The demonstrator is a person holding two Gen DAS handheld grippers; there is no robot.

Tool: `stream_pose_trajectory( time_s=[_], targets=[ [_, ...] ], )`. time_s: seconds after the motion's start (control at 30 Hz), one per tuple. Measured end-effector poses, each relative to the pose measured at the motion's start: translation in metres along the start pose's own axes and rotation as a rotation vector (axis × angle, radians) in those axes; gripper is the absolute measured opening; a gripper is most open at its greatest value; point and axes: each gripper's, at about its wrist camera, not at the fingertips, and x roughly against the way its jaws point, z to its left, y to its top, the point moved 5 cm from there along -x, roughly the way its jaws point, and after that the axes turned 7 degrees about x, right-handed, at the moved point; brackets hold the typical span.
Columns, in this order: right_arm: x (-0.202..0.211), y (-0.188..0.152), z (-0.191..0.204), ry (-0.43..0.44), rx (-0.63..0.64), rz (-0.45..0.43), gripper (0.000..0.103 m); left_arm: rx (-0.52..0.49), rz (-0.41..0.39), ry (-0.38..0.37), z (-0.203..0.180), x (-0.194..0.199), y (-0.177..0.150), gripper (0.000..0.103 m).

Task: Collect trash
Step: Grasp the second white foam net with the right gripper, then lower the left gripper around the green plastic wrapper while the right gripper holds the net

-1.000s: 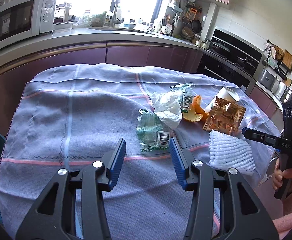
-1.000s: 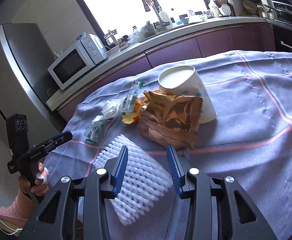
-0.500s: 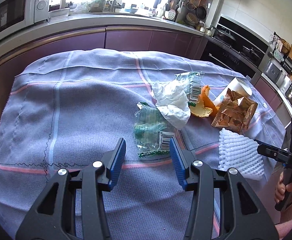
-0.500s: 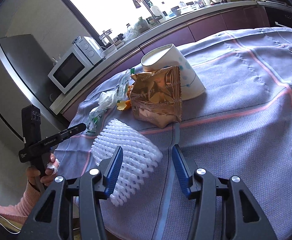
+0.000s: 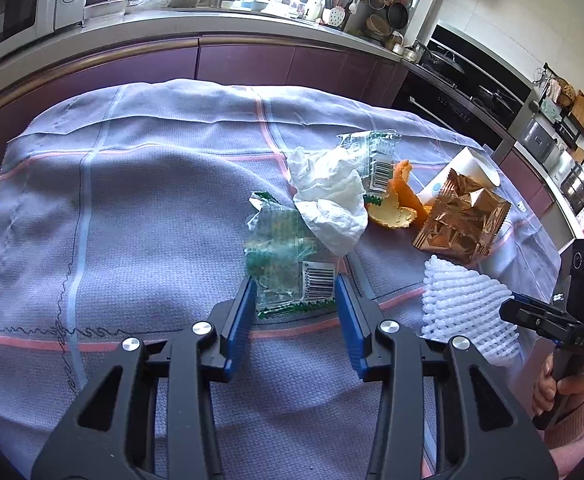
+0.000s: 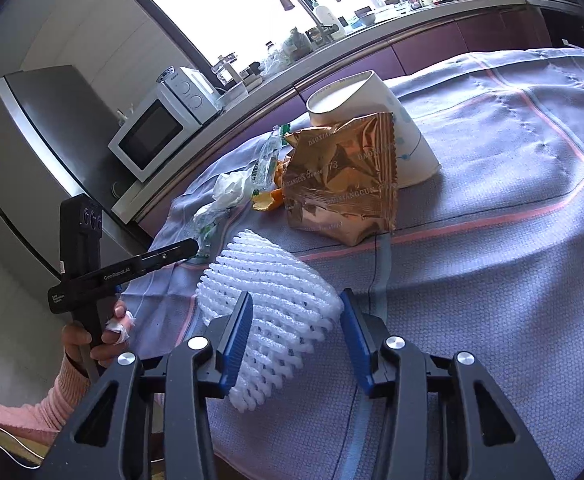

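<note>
One paper cup [image 5: 477, 168] half hidden behind foil bag [image 5: 460, 220].

Open cloth: the tablecloth [image 5: 132, 208] lies bare over the left half of the left wrist frame (nothing to dodge there).
Trash cluster: green wrapper [image 5: 288, 272], crumpled tissue [image 5: 328, 200], orange peel [image 5: 396, 208], copper foil bag [image 5: 460, 220] and paper cup [image 5: 476, 168] crowd centre-right.
Lower right: foam fruit net [image 6: 276, 304] blocks it.
Right-view right side: clear cloth.
</note>
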Motion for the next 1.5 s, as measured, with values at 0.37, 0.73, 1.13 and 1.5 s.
stream_pose_trajectory(
  time_s=[0.37, 0.73, 1.13, 1.5],
  targets=[
    [-0.01, 0.0, 0.017, 0.056, 0.02, 0.017, 0.019, -0.023, -0.059, 0.015, 0.0, 0.029, -0.011, 0.039],
    [-0.017, 0.011, 0.037, 0.104, 0.062, 0.007, 0.013, -0.025, -0.114, 0.052, 0.016, 0.068, -0.027, 0.039],
    [-0.023, 0.024, 0.065, 0.164, 0.103, -0.017, 0.012, -0.042, -0.17, 0.067, 0.024, 0.105, -0.041, 0.039],
    [-0.034, 0.035, 0.084, 0.21, 0.137, -0.015, 0.012, -0.033, -0.206, 0.095, 0.031, 0.127, -0.047, 0.039]
  ],
)
